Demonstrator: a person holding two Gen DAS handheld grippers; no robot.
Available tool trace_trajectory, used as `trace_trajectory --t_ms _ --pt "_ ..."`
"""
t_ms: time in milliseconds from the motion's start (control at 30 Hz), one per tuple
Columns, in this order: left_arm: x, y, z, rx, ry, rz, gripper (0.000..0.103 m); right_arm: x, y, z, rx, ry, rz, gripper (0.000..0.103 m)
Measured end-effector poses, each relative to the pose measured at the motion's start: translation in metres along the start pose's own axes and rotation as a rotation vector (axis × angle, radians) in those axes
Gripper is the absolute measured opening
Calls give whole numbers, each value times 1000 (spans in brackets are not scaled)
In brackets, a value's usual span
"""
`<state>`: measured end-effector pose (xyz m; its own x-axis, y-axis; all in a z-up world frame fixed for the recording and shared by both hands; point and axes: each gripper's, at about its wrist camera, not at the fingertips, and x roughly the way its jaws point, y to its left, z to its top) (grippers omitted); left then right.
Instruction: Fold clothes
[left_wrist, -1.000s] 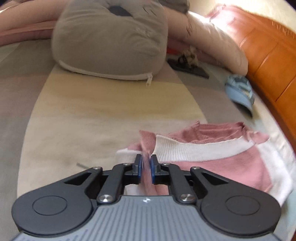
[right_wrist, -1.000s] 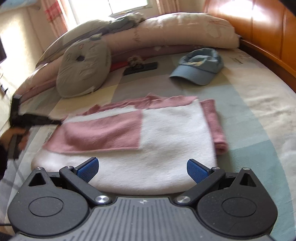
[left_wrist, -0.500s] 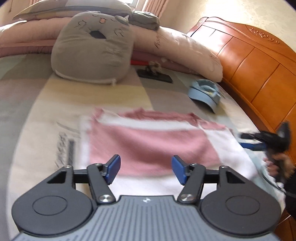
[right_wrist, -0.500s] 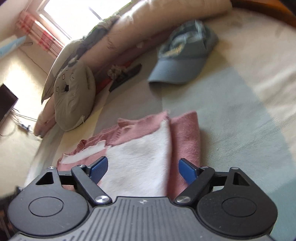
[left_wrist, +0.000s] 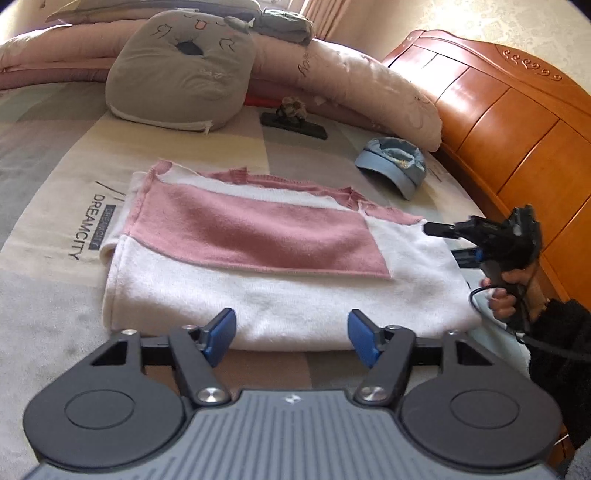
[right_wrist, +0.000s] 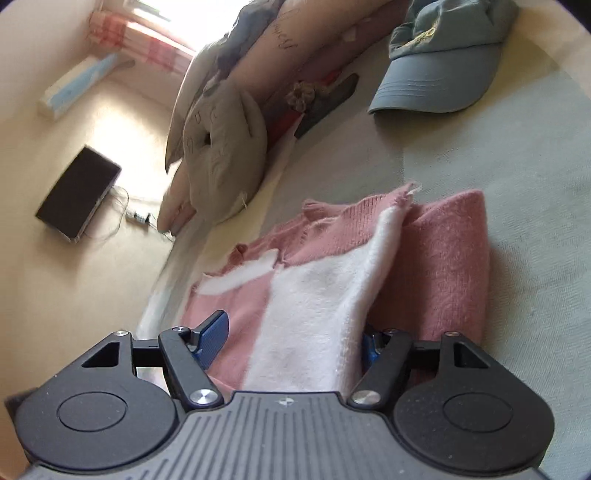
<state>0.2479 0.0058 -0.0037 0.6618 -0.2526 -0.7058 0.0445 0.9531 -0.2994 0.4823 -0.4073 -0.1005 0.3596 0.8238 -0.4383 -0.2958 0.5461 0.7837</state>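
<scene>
A pink and white sweater (left_wrist: 258, 236) lies folded into a rectangle on the bed. In the left wrist view my left gripper (left_wrist: 291, 338) stands open just short of the sweater's near white edge and touches nothing. My right gripper (left_wrist: 441, 242), held by a hand (left_wrist: 506, 295), sits at the sweater's right end. In the right wrist view the right gripper (right_wrist: 291, 338) is open, with the sweater (right_wrist: 314, 295) lying between its fingers. Its right finger is tucked under the white top layer, beside a pink fold.
A blue cap (left_wrist: 393, 170) lies beyond the sweater near the wooden headboard (left_wrist: 517, 122). A grey cat pillow (left_wrist: 181, 70), a long pink bolster (left_wrist: 351, 85) and a dark flat object (left_wrist: 291, 123) sit at the back. Off the bed, a dark screen (right_wrist: 77, 192) is visible.
My left gripper, shut on the sweater's edge a second ago, has opened and drawn back. My right gripper has moved in low on the sweater's right end, its fingers now around the white layer.
</scene>
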Motion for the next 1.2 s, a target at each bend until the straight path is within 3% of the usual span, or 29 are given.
trace_trajectory --t_ms 67,100,133,200,467,633,867,1000,1100,1133,1200 --pt "4 -1 -1 -17 5 14 68 4 -13 6 31 -18 -10 52" --pt "5 -2 -2 -26 8 21 68 4 -21 7 54 -23 -36 23" --pt "7 -3 -3 -32 11 12 68 4 -30 7 81 -29 -52 6" --pt "12 -5 -5 -34 21 3 68 -2 -44 3 123 -57 9 6" --pt "23 -10 -5 -37 39 18 68 -4 -9 -3 19 -89 -118 10" --pt "20 -13 -1 -44 21 11 68 -36 22 5 -75 -171 -144 10" --pt "17 -12 4 -21 20 13 68 -29 -9 5 -10 -96 -271 12" --pt "17 -11 19 29 -18 38 68 -31 -7 3 9 -122 -235 28" --pt "19 1 36 30 -60 49 66 -36 -2 -1 11 -139 -259 35" --pt "19 6 42 29 -75 54 66 -34 6 -9 -16 -130 -276 43" --pt "24 17 50 41 -88 48 66 -31 21 -23 -72 -113 -309 47"
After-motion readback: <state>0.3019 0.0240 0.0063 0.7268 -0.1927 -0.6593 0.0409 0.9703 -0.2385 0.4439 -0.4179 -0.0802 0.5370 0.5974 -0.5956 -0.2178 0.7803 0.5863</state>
